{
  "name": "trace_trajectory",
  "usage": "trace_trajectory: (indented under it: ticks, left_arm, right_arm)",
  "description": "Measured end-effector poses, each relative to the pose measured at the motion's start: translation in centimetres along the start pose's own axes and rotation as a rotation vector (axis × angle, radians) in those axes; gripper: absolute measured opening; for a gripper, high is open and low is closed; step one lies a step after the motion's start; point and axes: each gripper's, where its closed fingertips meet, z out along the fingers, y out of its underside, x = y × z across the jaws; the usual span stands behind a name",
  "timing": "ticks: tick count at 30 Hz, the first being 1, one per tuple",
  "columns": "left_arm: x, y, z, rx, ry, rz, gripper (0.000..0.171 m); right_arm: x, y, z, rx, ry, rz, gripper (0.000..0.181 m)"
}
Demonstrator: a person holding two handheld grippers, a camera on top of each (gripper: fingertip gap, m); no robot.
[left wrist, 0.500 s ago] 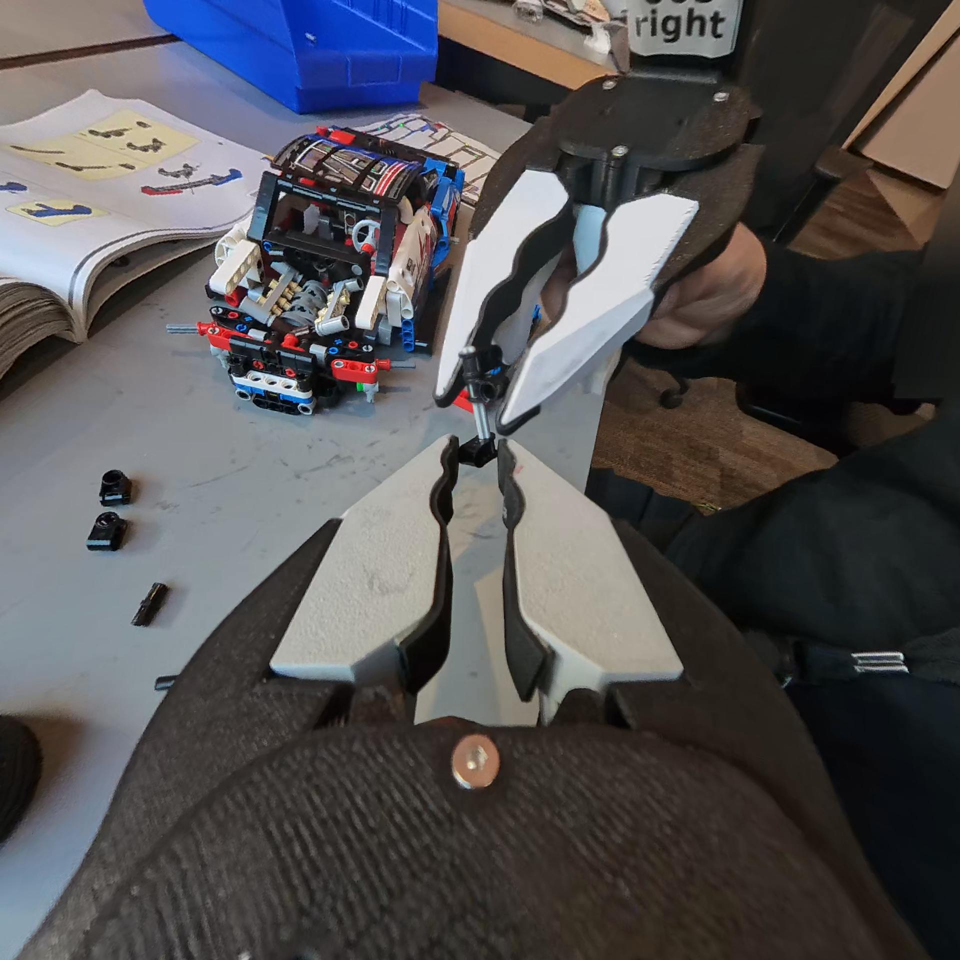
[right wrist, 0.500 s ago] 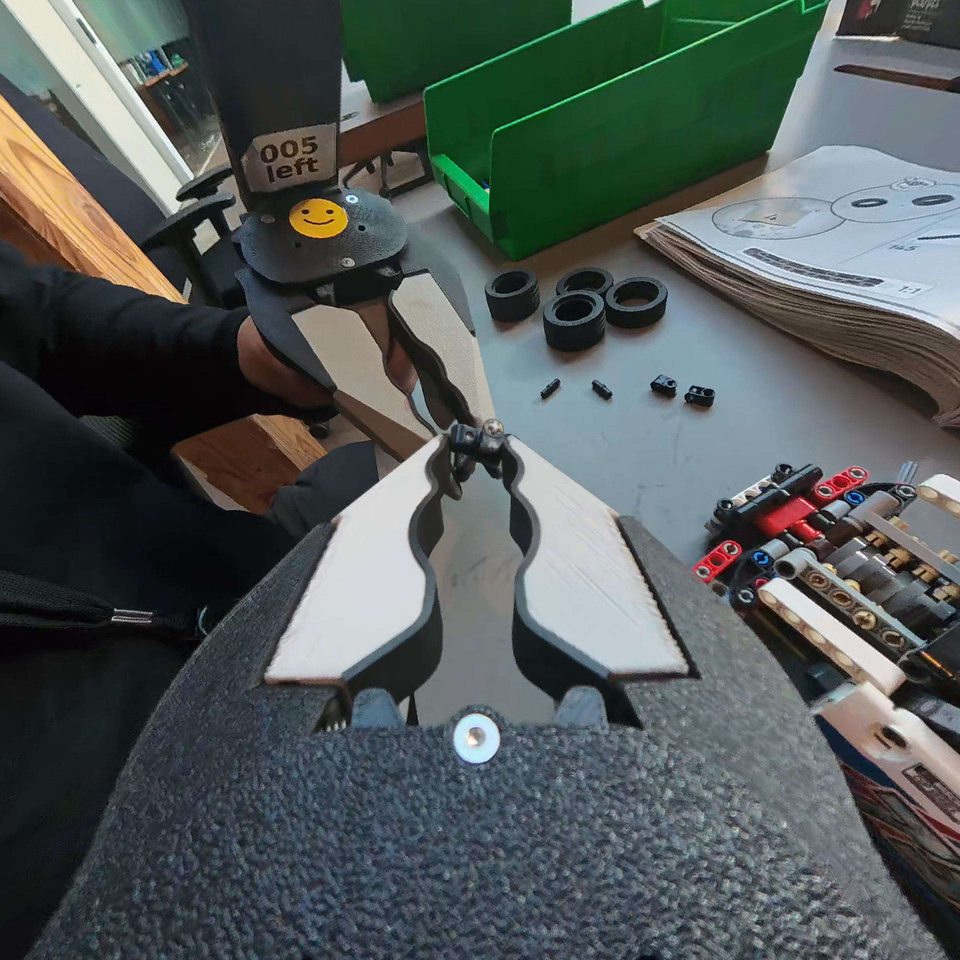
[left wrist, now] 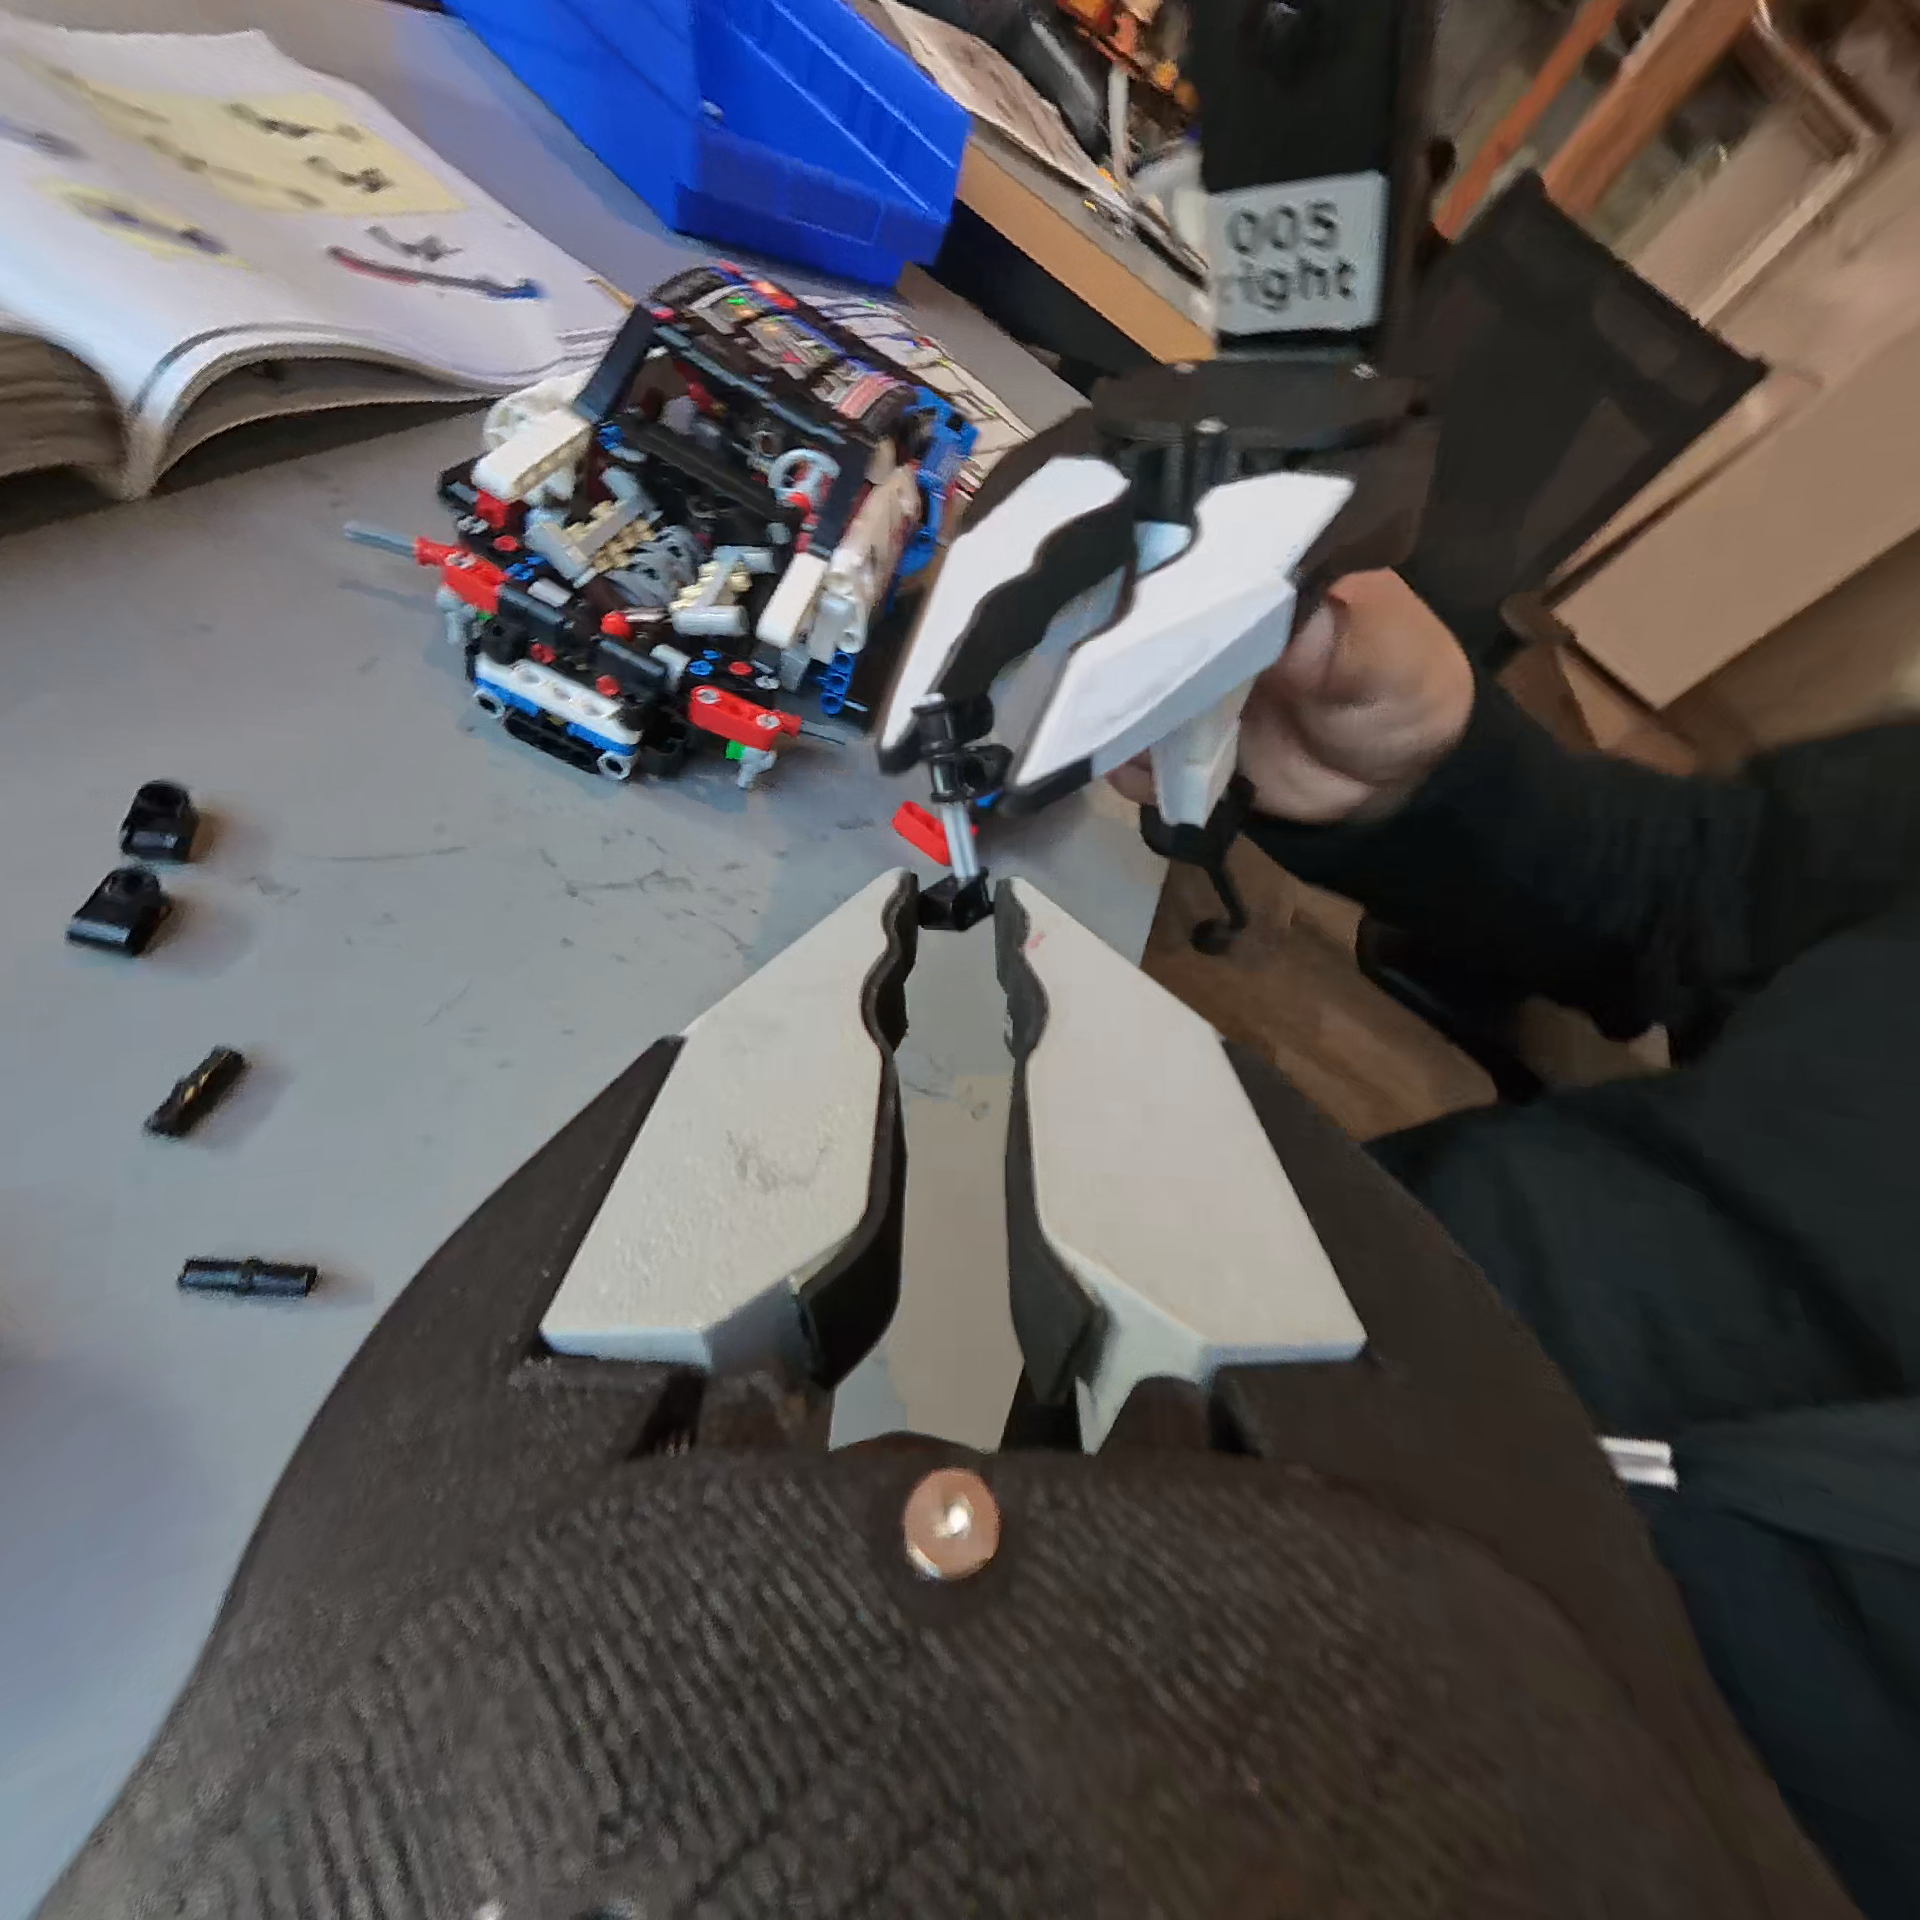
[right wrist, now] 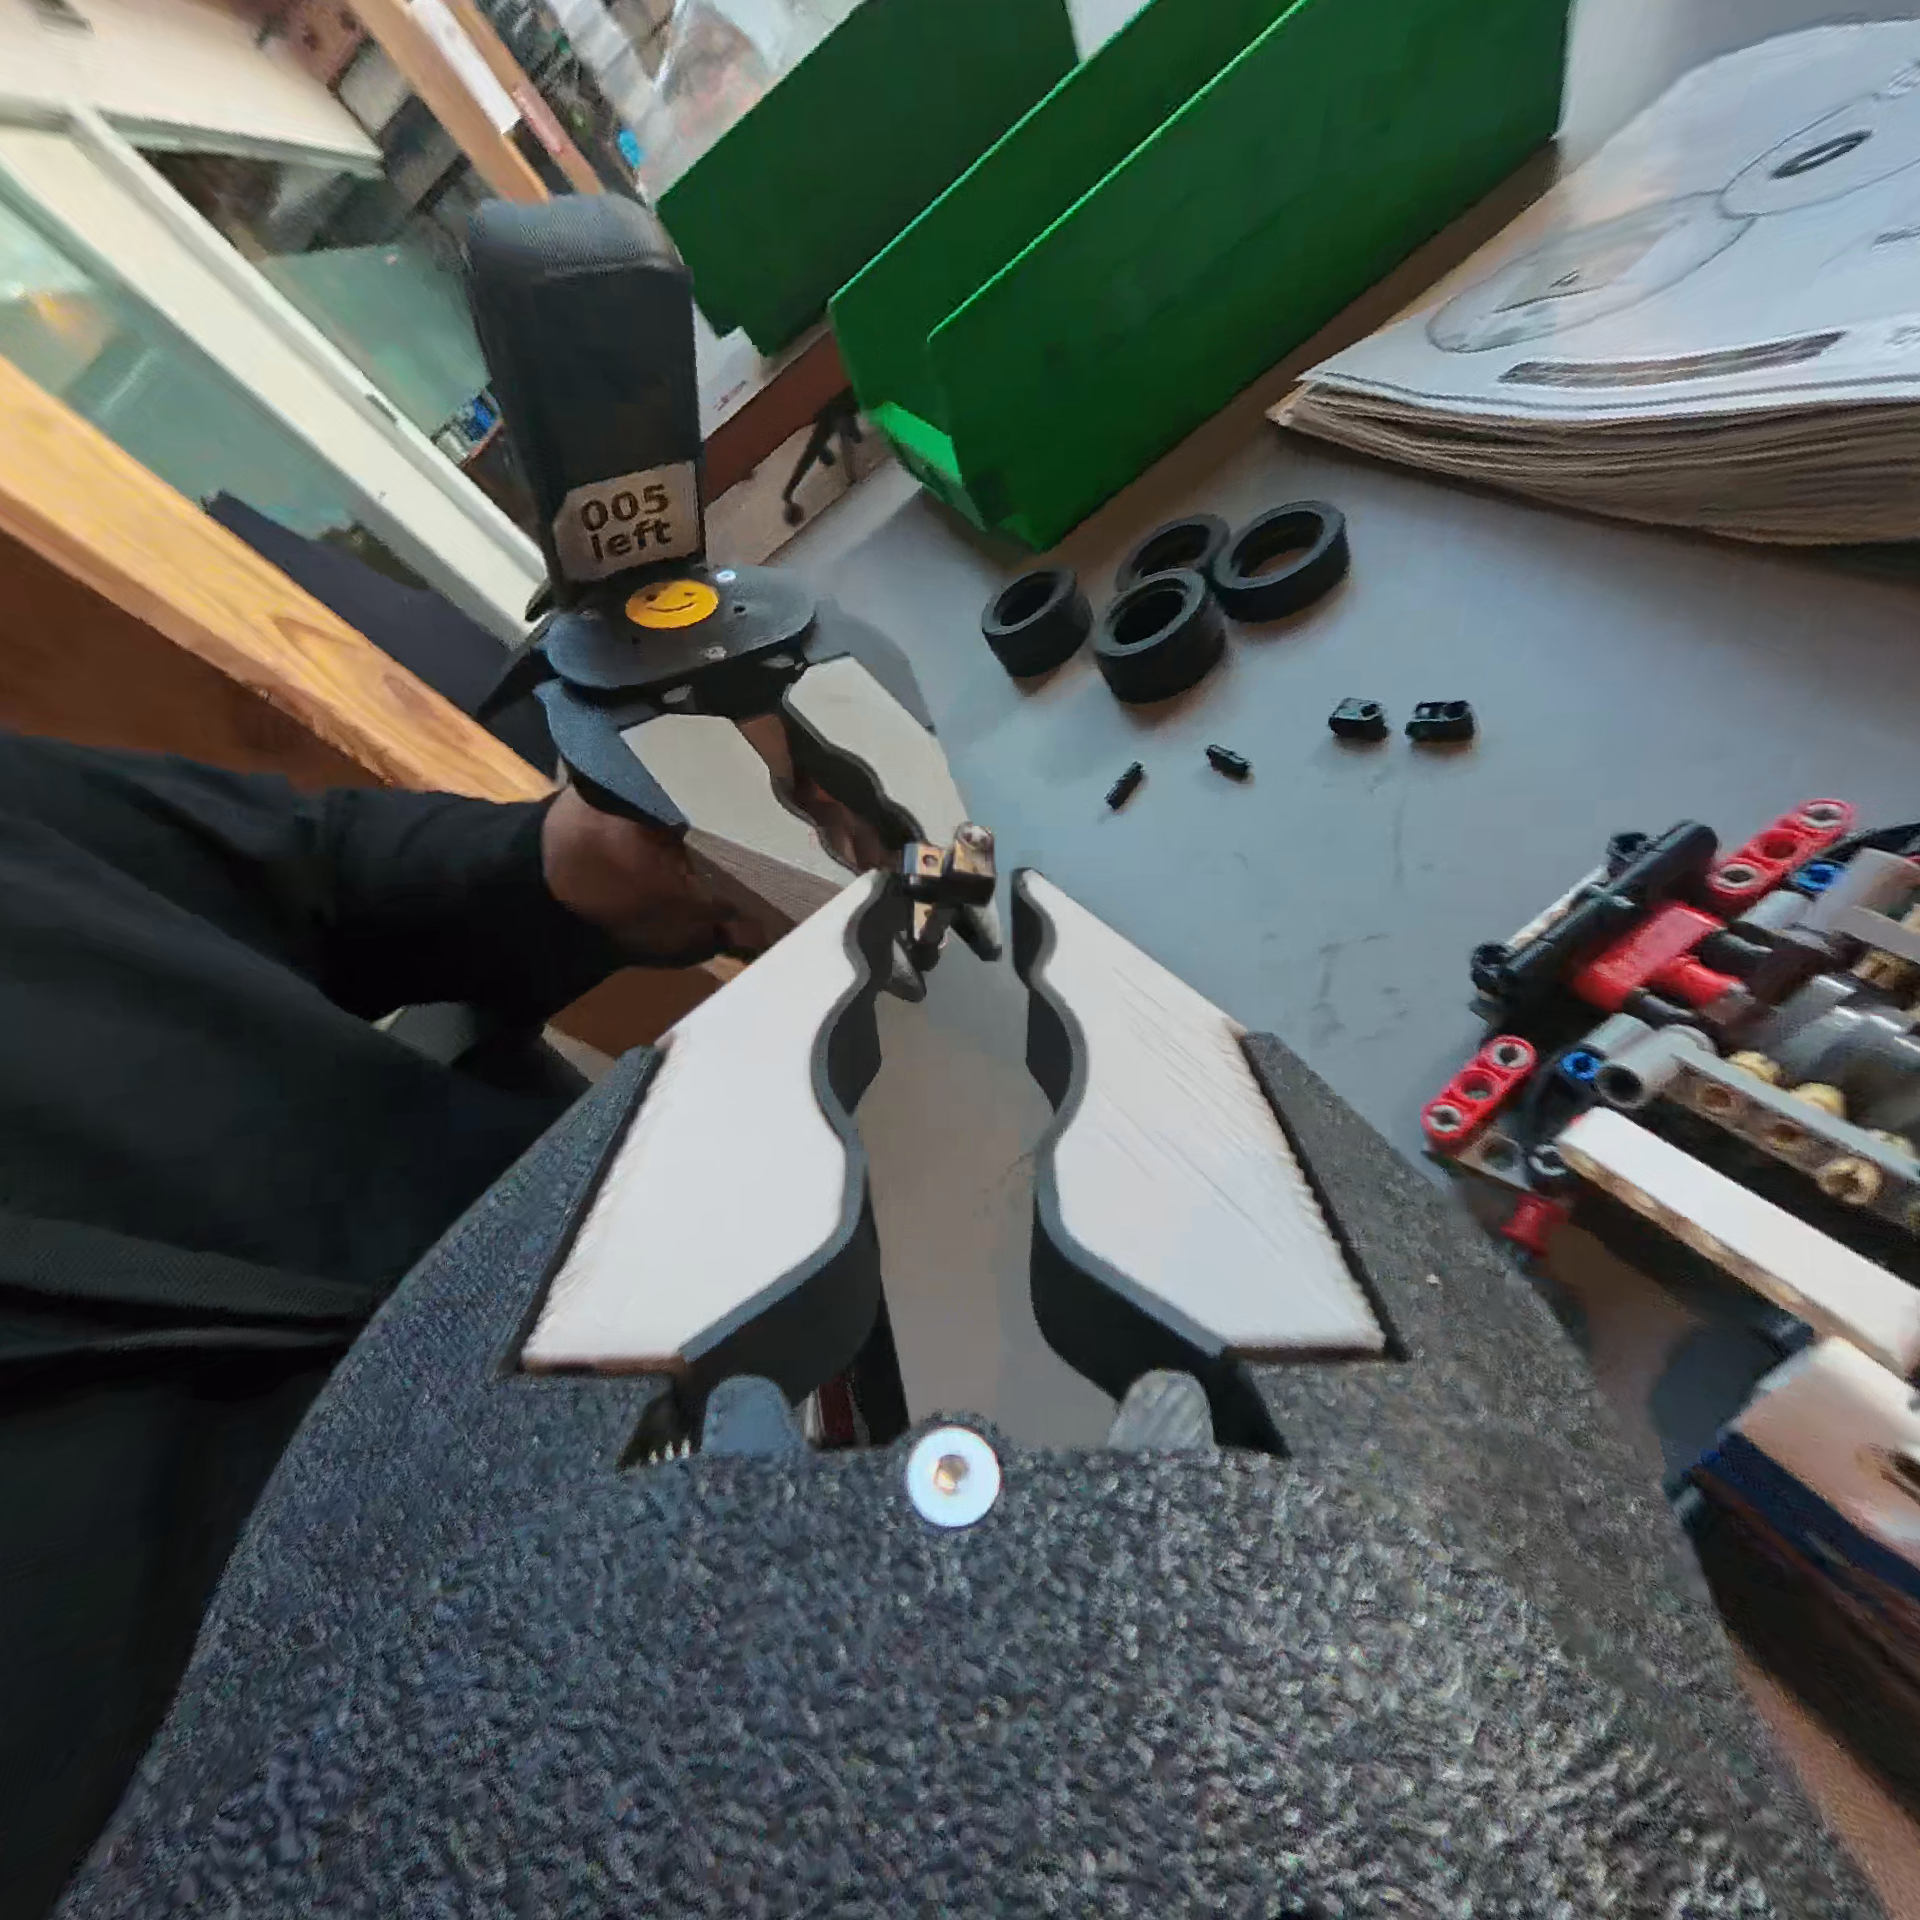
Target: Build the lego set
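While we work out of mid-air at the near edge of the grey table [left wrist: 312,997], we keep the little sub-assembly between our two tools: a thin metal axle [left wrist: 958,831] with a black connector at each end. Our left gripper [left wrist: 956,902] is closed to a narrow gap on the lower black connector [left wrist: 958,902], pinching it at the very tips, while our right gripper [left wrist: 948,750] seems to hold the upper black connector [left wrist: 961,764]. In the right wrist view, though, the right gripper [right wrist: 945,894] shows a clear gap beside the piece, so we cannot tell whether it truly grips or only cradles it. We judge the two-ended hold is there so one tool can steady the axle while the other pushes or turns a connector along it, away from clutter. The half-built lego car [left wrist: 696,561] sits on the table just beyond the grippers, apparently waiting for this part. Left of the car lie two black clips [left wrist: 140,862] and two black pins [left wrist: 223,1174], and four black tyres [right wrist: 1174,603] are grouped farther out, near the green bins [right wrist: 1143,260]. An open instruction book [left wrist: 208,260] lies behind and left of the car, with a blue bin [left wrist: 779,135] behind it. Beyond the table edge we see wooden flooring and shelving, blurred.
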Motion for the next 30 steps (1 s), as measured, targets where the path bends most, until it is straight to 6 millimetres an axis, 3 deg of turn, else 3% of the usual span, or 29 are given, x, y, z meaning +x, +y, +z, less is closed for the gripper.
trace_trajectory:
  ticks: [2,5,8,11,15,19,24,27,30]
  left_arm:
    - [-1.1,-0.3,-0.2,0.035,-0.023,-0.139,0.012]
    - [-1.6,0.0,-0.4,0.054,0.051,-0.341,0.012]
    - [-1.5,0.7,-0.3,0.041,0.082,-0.415,0.012]
    - [-0.3,1.0,0.0,0.012,0.132,-0.434,0.012]
    - [1.2,1.8,0.4,-0.044,0.135,-0.360,0.012]
    - [2.2,1.8,0.4,-0.064,0.117,-0.278,0.011]
    - [2.5,1.5,0.3,-0.049,0.125,-0.276,0.011]
    - [2.2,1.4,0.3,-0.028,0.116,-0.270,0.011]
    - [2.1,1.2,0.3,-0.019,0.110,-0.259,0.011]
  right_arm:
    - [0.6,-0.8,-0.9,0.039,0.041,-0.016,0.037]
    - [1.3,-0.4,-1.9,0.002,0.156,-0.183,0.029]
    - [1.8,0.5,-1.6,-0.080,0.320,-0.433,0.031]
    - [0.6,0.5,-0.5,-0.102,0.368,-0.648,0.032]
    - [0.0,0.8,0.3,-0.141,0.316,-0.642,0.032]
    - [0.0,2.1,0.4,-0.203,0.283,-0.647,0.020]
    - [-0.2,1.7,0.2,-0.175,0.339,-0.716,0.018]
    - [0.4,1.2,-0.1,-0.159,0.392,-0.706,0.029]
    - [0.5,1.1,-0.2,-0.148,0.411,-0.689,0.029]
